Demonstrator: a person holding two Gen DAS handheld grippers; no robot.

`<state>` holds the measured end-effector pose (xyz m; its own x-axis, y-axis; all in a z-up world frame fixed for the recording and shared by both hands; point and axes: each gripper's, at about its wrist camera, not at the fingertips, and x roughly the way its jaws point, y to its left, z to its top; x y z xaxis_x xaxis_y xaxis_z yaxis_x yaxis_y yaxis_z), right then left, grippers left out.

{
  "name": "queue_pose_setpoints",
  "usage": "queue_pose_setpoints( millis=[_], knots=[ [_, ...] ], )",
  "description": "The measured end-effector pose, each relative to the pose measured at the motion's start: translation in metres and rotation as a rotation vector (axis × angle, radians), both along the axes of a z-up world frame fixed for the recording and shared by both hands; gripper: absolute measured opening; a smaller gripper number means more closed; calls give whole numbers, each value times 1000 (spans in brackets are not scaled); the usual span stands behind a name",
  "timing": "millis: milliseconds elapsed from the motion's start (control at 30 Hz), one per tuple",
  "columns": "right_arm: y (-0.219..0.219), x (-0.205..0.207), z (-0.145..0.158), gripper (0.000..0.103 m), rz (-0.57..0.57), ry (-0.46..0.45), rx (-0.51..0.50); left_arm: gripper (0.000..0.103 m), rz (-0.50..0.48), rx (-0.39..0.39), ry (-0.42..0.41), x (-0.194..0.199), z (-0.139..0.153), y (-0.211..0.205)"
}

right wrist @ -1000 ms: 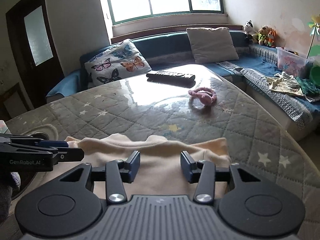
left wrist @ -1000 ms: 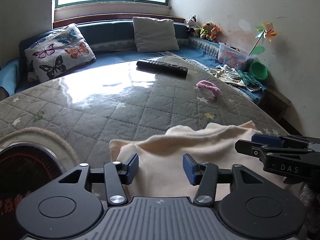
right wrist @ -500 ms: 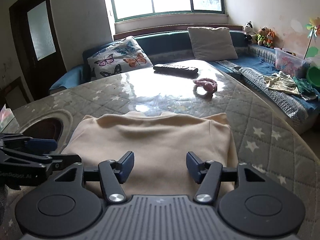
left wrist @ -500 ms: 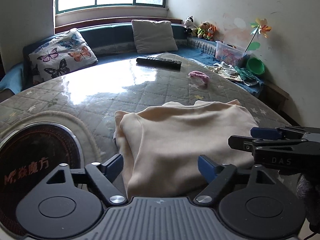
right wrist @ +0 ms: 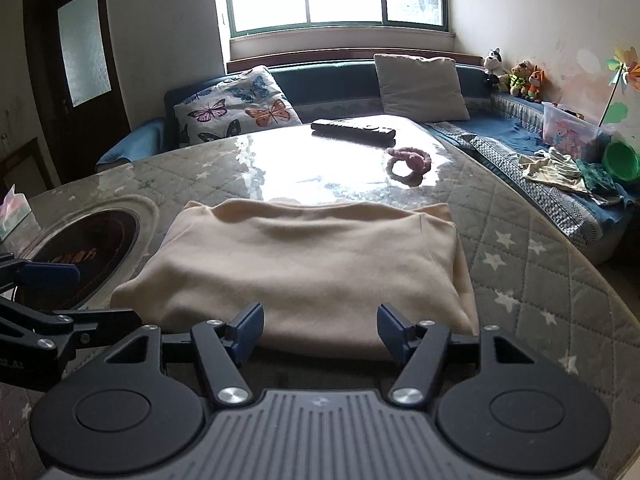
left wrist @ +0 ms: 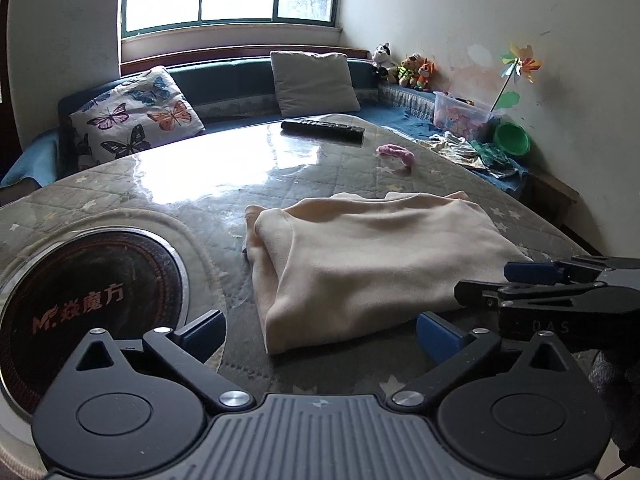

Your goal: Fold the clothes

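A folded cream garment (left wrist: 372, 264) lies flat on the quilted table (left wrist: 132, 184), its near fold just ahead of both tools. The left tool (left wrist: 320, 334) has let go: its jaws are opening to full spread, with only the garment's near-left corner lying between the blue pads (left wrist: 438, 336) and nothing pinched. The right tool (right wrist: 320, 330) is likewise opening, its pads apart at the cloth's near edge and clear of it. A second ago both tools stood over the fabric with the jaws much narrower; since then they have drawn back toward the table edge and the whole folded stack has come into view. That suggests this fold is laid down and released. The stack looks tidy, though its left side shows loose layers. A remote (left wrist: 322, 128) and a pink hair tie (left wrist: 396, 153) sit well beyond, untouched, and an inset burner (left wrist: 88, 300) lies just left of the garment.
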<state>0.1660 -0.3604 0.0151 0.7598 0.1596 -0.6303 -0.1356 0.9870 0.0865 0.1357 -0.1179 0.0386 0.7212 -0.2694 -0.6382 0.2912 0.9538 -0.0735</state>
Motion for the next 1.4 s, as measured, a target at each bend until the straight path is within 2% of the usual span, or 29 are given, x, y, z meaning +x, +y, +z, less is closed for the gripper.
queue_pose_setpoints(
  millis=[100,367,500,1400],
  knots=[
    [1,-6,-1,74,-2,1,3,103,8,-15,3,-5,-2,4],
    [4,-16,-7,77,-13,17,21,103,40,-5,14,-13,-7,10],
    [6,-22,-10,84,-18,18,13,103,52,3,21,-17,-10,12],
    [5,-48,-18,94,-55,38,26,103,79,23,38,-38,-20,17]
  ],
)
